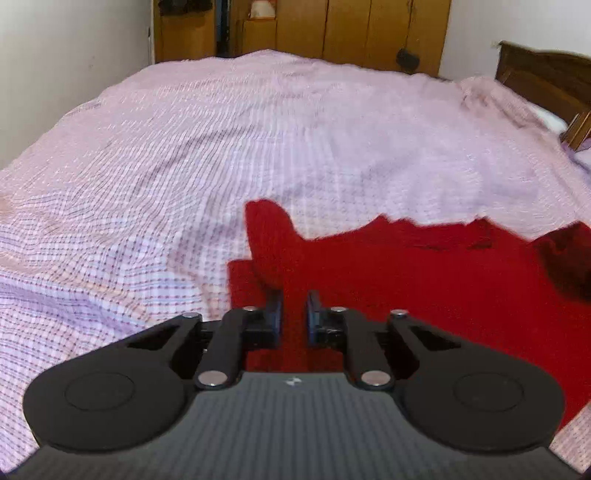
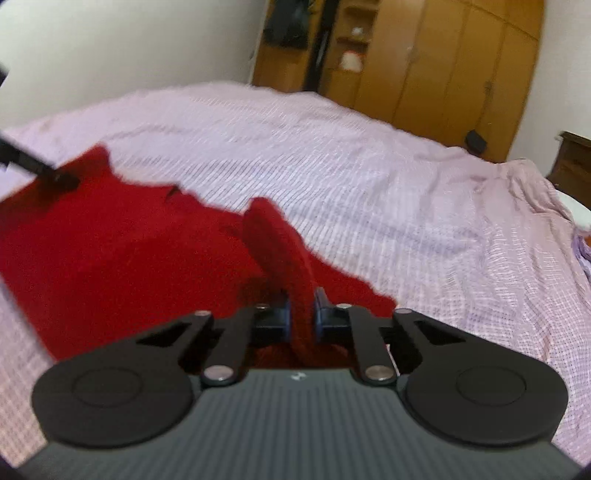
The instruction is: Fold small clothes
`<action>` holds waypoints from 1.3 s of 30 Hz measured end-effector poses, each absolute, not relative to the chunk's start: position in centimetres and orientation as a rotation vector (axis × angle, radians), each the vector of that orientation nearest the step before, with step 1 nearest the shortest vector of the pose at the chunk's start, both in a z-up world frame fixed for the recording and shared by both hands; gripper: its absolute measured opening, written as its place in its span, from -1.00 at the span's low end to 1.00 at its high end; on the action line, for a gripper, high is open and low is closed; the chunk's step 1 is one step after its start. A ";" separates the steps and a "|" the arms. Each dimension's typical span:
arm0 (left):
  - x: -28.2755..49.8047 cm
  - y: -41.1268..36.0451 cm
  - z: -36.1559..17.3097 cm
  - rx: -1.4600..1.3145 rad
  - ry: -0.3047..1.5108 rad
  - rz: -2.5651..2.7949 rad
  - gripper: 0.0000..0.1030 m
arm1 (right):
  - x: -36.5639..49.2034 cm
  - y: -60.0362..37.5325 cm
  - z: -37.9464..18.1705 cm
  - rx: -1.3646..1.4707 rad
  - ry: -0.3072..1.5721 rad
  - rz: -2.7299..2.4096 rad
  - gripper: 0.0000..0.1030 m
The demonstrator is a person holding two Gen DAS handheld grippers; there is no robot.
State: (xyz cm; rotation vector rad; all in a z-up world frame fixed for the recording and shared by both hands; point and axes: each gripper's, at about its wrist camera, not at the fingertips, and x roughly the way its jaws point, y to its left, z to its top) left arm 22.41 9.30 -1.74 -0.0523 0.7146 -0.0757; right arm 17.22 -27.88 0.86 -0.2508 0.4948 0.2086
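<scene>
A red knitted garment (image 1: 424, 280) lies spread on the bed, at the lower right of the left wrist view. My left gripper (image 1: 294, 314) is shut on its left edge, and a pinched fold of red cloth (image 1: 267, 243) stands up just ahead of the pads. In the right wrist view the same red garment (image 2: 129, 258) fills the left half. My right gripper (image 2: 302, 314) is shut on its right edge, with a thick red fold (image 2: 280, 243) rising between the blue pads. The left gripper's fingers (image 2: 55, 177) show as a blurred black shape at the garment's far left corner.
A pink checked bedcover (image 1: 221, 147) stretches wide beyond and to the left of the garment. A wooden wardrobe (image 1: 351, 29) stands behind the bed. A dark headboard (image 1: 546, 81) and a white pillow (image 1: 550, 118) are at the right. A white wall (image 1: 74, 55) is at the left.
</scene>
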 end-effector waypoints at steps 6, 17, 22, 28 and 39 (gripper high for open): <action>21.8 9.6 0.4 -0.061 0.573 -0.024 -0.75 | 19.0 -30.5 2.0 -0.128 0.368 0.061 -0.77; 24.7 9.2 -5.0 0.036 0.678 0.085 -0.57 | 23.6 -30.3 -5.9 -0.155 0.562 -0.035 -0.70; 24.7 10.1 -5.4 0.033 0.677 0.107 -0.22 | 23.7 -30.6 -5.8 -0.137 0.572 -0.044 -0.64; 23.3 10.4 -3.2 0.064 0.681 0.110 -0.19 | 23.0 -32.1 -3.7 -0.041 0.579 -0.060 -0.19; 18.0 10.5 1.9 0.008 0.654 0.029 -0.19 | 15.3 -32.2 2.1 0.114 0.514 0.004 -0.13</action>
